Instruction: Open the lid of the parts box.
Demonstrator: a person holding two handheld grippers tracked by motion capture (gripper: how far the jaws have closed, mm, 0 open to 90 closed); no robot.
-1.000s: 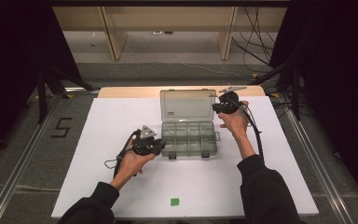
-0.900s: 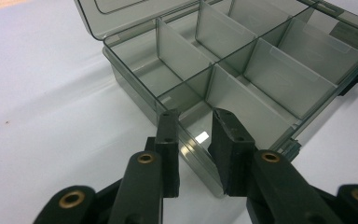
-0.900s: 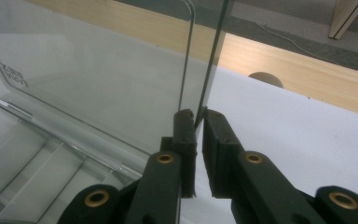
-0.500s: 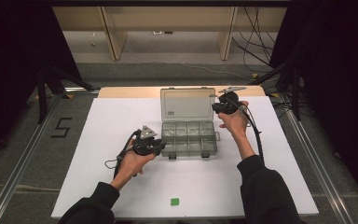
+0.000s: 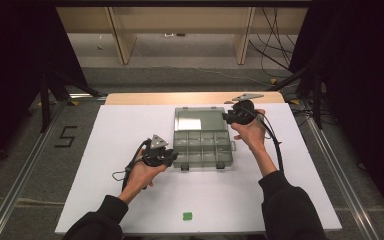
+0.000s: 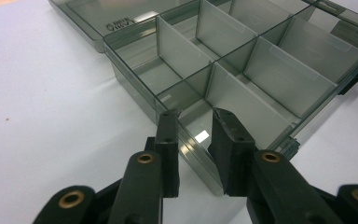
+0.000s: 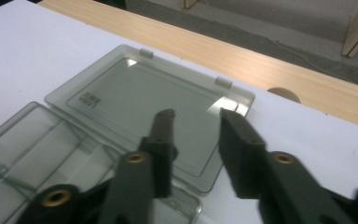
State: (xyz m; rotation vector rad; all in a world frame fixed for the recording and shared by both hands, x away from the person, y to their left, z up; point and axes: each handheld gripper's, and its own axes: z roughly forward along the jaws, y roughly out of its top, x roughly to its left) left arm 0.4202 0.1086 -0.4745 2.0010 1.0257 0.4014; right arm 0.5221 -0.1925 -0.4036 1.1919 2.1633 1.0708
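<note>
High view: we see the compartment box (image 5: pixel 202 148) lying open near the middle of the white table (image 5: pixel 130 125), its lid (image 5: pixel 200 120) folded flat toward the far wooden edge strip (image 5: pixel 190 97). The tray's dividers form small cells, and those we can see are bare.

The left gripper (image 5: pixel 172 158) rests at the tray's near left corner. In the left gripper view its jaws stand apart and straddle the front wall (image 6: pixel 193 147) of the tray, one outside and one inside; they do not appear to pinch it. We judge that this hold is meant to steady the box so that it does not slide while the other hand works.

The right gripper (image 5: pixel 226 116) hangs above the right edge of the lid. In the right gripper view its jaws are released and hold nothing, with the lid's corner (image 7: pixel 235 105) between and beyond them. We judge that it is placed to catch that edge and swing the lid shut.

A small green marker (image 5: pixel 187 216) lies near the table's near edge, well apart from the box.
</note>
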